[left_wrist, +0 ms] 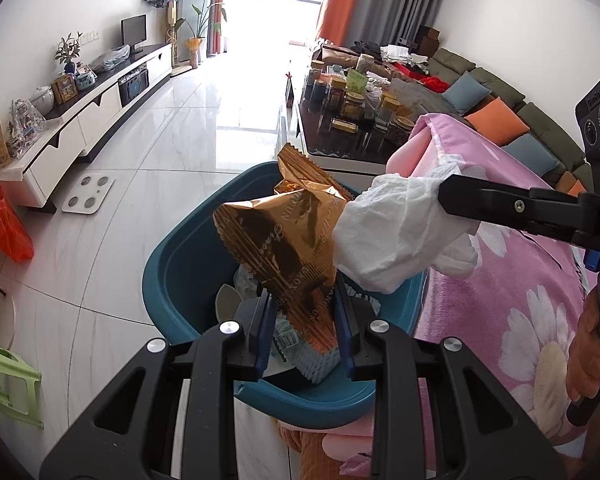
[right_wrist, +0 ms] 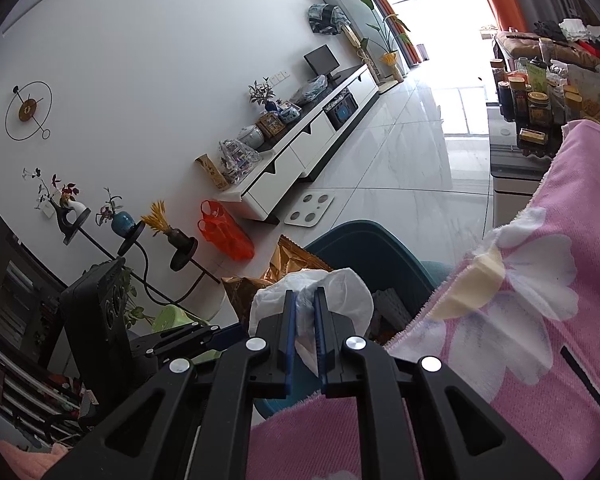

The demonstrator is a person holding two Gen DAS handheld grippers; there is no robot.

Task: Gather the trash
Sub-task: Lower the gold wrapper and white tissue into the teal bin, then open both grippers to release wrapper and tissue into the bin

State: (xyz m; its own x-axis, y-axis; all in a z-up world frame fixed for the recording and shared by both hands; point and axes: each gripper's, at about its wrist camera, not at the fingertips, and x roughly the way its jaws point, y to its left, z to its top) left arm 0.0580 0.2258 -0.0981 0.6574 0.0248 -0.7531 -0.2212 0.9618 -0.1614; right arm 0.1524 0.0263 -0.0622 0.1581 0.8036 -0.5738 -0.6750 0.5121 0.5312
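Left gripper [left_wrist: 306, 320]: my jaws are part open and clamped on the gold snack wrapper [left_wrist: 278, 240]; the blue pads press its lower end from both sides.
Gold snack wrapper: stands up out of my left jaws, tilted toward 11 o'clock, directly over the teal bin [left_wrist: 180, 264].
Teal bin: on the pale tiled floor [left_wrist: 148, 168], just beside the pink floral blanket [left_wrist: 512, 292]; it already holds crumpled paper and a pale blue ribbed wrapper [left_wrist: 318, 364].
Right gripper [right_wrist: 304, 320]: my jaws are nearly closed, pinching the white tissue wad [right_wrist: 340, 292].
White tissue wad: bulges past the fingertips, at the bin's 2 o'clock rim, touching the gold wrapper's right edge in the left view.
Around, left to right: orange plastic bag [left_wrist: 4, 228] at 9 o'clock; white bathroom scale [left_wrist: 88, 194] on the floor; long white TV cabinet [left_wrist: 96, 116]; dark table crowded with jars [left_wrist: 352, 104] at 1 o'clock; sofa with cushions [left_wrist: 496, 120] at 2 o'clock.
In the way: the blanket edge crowds the bin's right side.
Writing: gold wrapper has dark script and block letters, too distorted to read surely.
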